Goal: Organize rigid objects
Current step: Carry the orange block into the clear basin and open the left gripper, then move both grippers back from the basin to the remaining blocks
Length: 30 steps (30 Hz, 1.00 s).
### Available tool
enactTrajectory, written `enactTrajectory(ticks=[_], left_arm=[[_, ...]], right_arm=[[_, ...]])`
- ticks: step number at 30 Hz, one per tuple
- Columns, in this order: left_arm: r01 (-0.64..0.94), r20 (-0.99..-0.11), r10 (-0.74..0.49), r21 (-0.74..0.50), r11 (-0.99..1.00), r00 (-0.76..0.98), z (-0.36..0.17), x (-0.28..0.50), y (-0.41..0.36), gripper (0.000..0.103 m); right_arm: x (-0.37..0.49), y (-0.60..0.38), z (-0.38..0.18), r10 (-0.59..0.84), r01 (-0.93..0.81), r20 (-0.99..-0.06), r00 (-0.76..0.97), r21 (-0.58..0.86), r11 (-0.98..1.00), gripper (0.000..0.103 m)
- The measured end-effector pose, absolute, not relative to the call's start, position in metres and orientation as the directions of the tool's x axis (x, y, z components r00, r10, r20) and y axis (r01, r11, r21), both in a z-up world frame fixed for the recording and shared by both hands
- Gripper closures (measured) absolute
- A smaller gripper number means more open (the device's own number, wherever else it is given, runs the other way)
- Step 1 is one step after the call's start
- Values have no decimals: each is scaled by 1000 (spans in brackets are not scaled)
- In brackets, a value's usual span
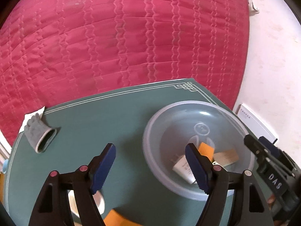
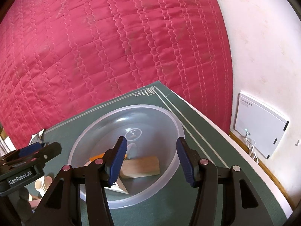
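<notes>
Both the left gripper [image 1: 150, 165] and right gripper [image 2: 150, 160] are hanging open, empty, over the clear plastic bowl [image 2: 79, 145] at lower centre.

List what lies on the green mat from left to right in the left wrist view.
Grey glove → white cup, low between the left gripper's fingers → clear plastic bowl holding small blocks → right gripper.

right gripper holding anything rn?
No, the right gripper is open and empty, with its fingers above the clear plastic bowl that holds the wooden block.
</notes>
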<state>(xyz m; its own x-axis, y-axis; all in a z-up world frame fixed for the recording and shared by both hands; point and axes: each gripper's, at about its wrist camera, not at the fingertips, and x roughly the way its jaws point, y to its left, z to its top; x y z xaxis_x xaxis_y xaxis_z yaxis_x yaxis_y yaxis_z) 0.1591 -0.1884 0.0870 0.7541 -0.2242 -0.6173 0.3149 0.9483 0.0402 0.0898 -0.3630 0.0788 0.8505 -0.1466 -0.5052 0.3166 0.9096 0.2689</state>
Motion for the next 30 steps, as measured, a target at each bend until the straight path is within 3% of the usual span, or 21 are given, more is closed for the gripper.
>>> enactTrajectory(ticks=[26,30], left_arm=[[93,-589,-62,22,995,805,99,118,-63,24],[81,-603,-51,23,996,796,94,111,-53,22]], right_arm=[[88,-346,82,-115,261,-494,862,238,936,46],[88,-341,83,-100,239,-493,864,228,944,37]])
